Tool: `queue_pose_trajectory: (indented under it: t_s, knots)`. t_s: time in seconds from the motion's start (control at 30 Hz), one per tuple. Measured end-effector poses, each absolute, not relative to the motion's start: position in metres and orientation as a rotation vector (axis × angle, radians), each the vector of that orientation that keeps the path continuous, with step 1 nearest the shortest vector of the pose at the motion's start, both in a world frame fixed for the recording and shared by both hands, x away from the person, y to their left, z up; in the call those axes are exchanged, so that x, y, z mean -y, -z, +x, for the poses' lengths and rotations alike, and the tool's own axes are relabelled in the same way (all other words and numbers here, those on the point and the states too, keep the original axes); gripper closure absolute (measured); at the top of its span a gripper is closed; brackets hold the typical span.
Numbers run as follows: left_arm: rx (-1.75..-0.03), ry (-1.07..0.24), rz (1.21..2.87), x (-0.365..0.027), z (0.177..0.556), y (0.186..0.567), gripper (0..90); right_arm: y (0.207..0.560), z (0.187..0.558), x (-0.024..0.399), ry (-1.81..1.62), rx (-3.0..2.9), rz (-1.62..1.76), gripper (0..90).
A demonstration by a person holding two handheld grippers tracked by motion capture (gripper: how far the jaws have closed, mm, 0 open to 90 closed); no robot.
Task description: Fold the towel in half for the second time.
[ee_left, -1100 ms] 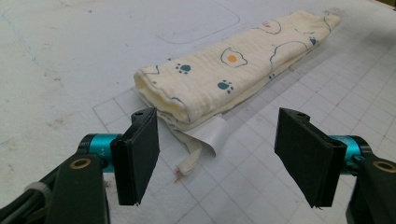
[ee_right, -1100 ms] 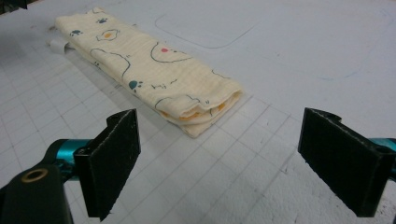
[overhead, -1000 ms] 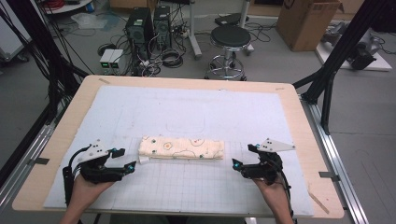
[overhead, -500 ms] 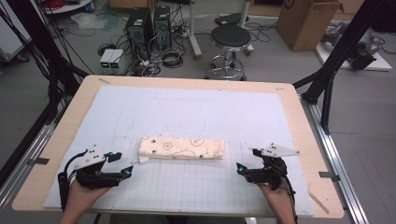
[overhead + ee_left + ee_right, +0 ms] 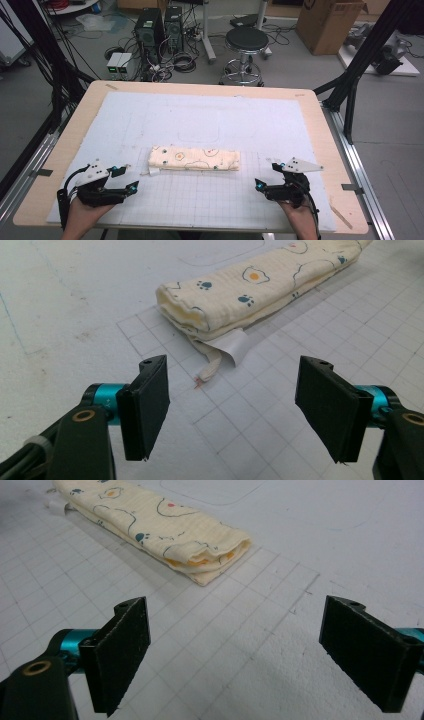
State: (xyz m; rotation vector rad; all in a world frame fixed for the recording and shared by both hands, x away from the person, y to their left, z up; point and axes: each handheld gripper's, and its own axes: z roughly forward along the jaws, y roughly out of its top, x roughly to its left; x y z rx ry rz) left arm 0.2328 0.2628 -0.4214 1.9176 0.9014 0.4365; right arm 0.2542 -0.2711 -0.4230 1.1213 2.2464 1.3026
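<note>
Hands come in at the near edge of the counter [image 5: 320, 130], one on each side, each holding a gripper low over the white gridded mat [image 5: 210, 200]. The left gripper [image 5: 131, 180] sits at the near left, the right gripper [image 5: 266, 175] at the near right, and both point inward and away toward the middle. On each, the fingers [image 5: 145, 410] are spread wide with nothing between them; the right pair [image 5: 117, 655] shows bare mat in the gap.

A little farther in lies the folded cloth [image 5: 195, 159], a cream one printed with fried eggs and paw marks, lying as a long narrow bundle across the middle of the mat, its length running left to right. Its left end, seen from the left gripper view, shows stacked layers with a white tag [image 5: 234, 346] and a loose cord end sticking out toward the gripper. Its right end shows neat layers too. Neither gripper touches it; both are near but apart.

To my eye the folding looks done or nearly so: the bundle is tidy, and both grippers sit clear of it. What may remain is one more fold end to end, or carrying it off.

Beyond the counter stand a round stool [image 5: 245, 40], computer towers [image 5: 160, 27] and a cardboard box [image 5: 325, 22] on the floor.
</note>
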Motion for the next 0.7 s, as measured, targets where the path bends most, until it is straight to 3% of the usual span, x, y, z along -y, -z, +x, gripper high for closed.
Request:
queue_pose_trajectory:
  t_s: [0.7]
  knots:
    - [-0.897,-0.436,1.917,-0.2620,0.2344,0.4233,30.1,0.4277,0.2572,0.2632,-1.278,-2.276,1.121,12.4]
